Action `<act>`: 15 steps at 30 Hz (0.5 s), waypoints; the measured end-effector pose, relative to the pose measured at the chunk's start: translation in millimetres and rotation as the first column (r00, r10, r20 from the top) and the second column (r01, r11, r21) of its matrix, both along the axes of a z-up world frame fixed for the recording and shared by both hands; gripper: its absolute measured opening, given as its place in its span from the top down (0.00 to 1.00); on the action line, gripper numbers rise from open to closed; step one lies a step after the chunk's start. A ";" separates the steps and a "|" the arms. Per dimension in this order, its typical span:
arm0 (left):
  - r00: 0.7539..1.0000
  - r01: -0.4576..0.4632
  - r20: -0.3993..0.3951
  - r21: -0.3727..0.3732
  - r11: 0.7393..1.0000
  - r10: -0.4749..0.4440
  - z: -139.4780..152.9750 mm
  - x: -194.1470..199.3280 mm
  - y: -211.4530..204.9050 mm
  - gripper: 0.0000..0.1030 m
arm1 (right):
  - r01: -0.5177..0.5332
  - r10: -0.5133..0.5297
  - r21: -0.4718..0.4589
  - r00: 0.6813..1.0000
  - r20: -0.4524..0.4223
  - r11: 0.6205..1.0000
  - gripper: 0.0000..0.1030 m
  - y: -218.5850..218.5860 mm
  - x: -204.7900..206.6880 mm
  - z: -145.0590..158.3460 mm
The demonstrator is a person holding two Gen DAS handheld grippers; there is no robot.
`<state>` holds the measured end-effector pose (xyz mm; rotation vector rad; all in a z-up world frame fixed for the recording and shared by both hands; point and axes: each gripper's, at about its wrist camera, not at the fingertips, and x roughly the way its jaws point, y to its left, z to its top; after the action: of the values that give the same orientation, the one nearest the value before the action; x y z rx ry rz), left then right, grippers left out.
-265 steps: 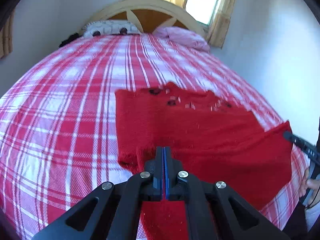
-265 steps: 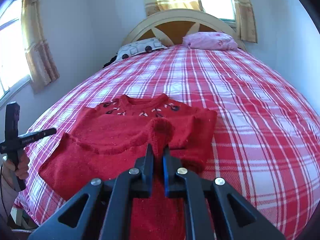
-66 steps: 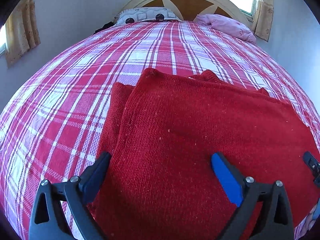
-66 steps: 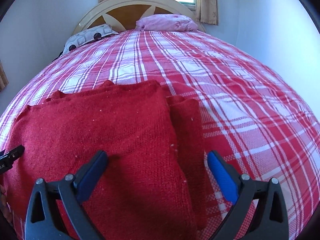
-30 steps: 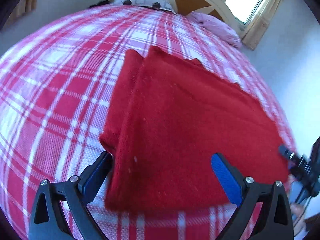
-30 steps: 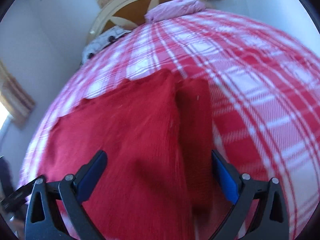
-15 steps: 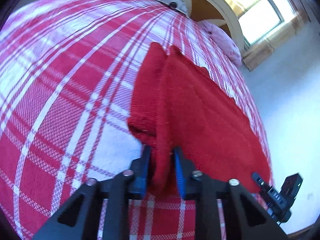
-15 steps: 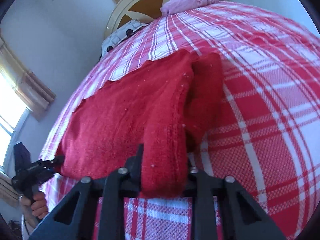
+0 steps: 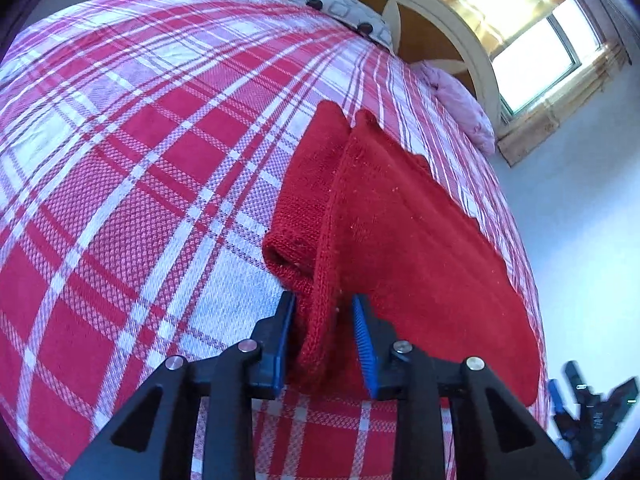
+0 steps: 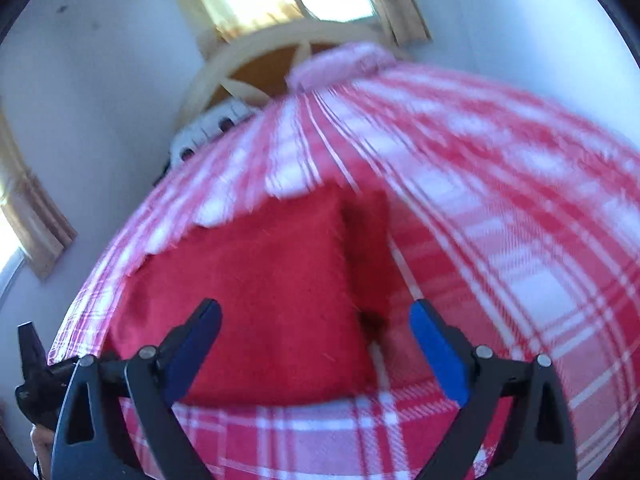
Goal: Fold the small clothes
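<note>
a folded red sweater (image 9: 404, 240) lies flat on a bed, near its foot edge, with a narrower folded layer showing along each side. at its near left corner a ridge of the knit stands up between the blue pads of the left gripper (image 9: 324, 340), whose jaws are opening; the left pad sits against the fabric while a sliver of gap shows at the right pad. the right gripper (image 10: 316, 348) hangs above the sweater's near right corner with its jaws opening, spread wide, nothing between them; that view is blurred. the bed's red and white checked cover (image 9: 132, 184) stretches away on all sides. beyond it, a patterned pillow (image 9: 340, 8) and a pink pillow (image 9: 460, 112) rest against an arched wooden headboard (image 9: 440, 32), under a bright curtained window (image 9: 532, 48).
</note>
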<state>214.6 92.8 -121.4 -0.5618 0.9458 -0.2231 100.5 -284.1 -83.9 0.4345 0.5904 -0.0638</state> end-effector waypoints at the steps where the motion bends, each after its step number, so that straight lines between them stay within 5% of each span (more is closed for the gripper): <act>1: 1.000 -0.010 0.014 0.001 1.000 0.010 -0.1 -3.1 -0.7 0.71 | -0.012 0.013 -0.024 1.000 0.021 1.000 0.05 7.6 1.9 9.7; 4: 1.000 -0.003 0.028 0.007 1.000 0.003 1.2 -3.1 -2.7 0.88 | -0.191 0.192 -0.022 0.981 0.024 0.981 0.04 41.6 30.2 32.0; 11: 0.991 0.024 0.131 -0.041 0.999 -0.019 32.9 -4.5 0.4 0.90 | -0.487 0.487 0.018 0.870 -0.083 0.873 0.05 139.1 120.0 37.5; 15: 0.986 0.028 0.164 -0.035 0.999 -0.022 42.7 -8.8 -9.9 0.90 | -0.550 0.579 0.199 0.804 -0.139 0.811 0.05 158.3 174.5 26.2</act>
<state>205.9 82.9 -78.8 -0.5575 0.7910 -0.3054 275.0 -125.8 -57.7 0.3825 0.9048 0.5257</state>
